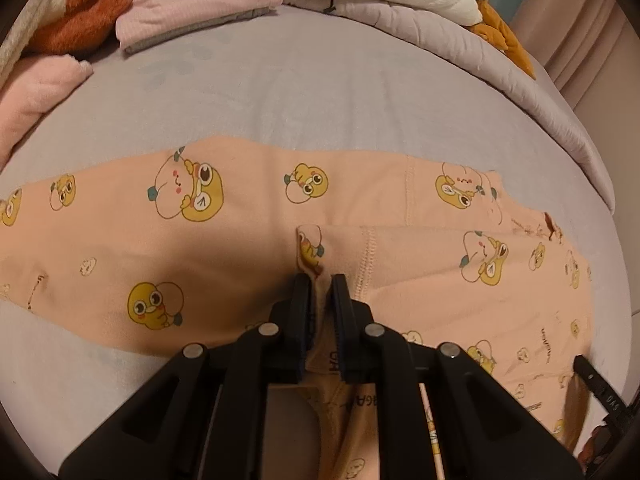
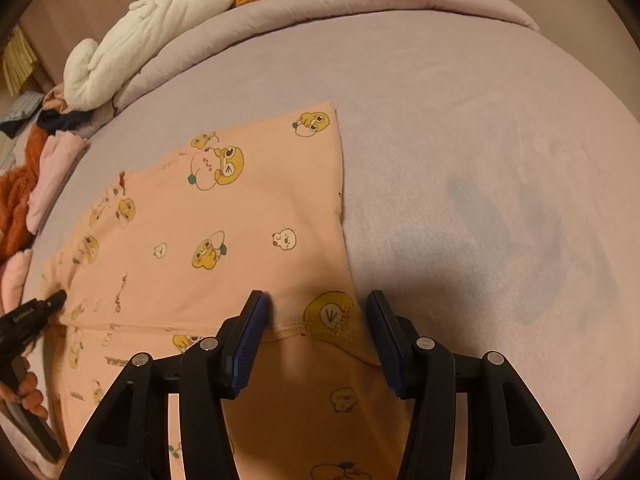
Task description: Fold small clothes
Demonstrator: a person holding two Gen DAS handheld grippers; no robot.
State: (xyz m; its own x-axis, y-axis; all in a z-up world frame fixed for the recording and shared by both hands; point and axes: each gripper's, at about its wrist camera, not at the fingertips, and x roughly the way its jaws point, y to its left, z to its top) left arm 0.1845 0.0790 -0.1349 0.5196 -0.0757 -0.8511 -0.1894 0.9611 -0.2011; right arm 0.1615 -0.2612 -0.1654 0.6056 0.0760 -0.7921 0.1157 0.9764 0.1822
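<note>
The peach garment [image 1: 248, 216] lies spread on the bed [image 1: 320, 92]. The left tool [image 1: 321, 280] is clamped on a pinched fold of its near edge. The right tool [image 2: 316, 300] gapes wide over the garment's near hem, fingers [image 2: 256, 312] astride the cloth.

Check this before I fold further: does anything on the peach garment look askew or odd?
Nothing damaged. The left gripper pinches a small bunched ridge in the peach garment; the rest lies flat. The right gripper is open.
</note>
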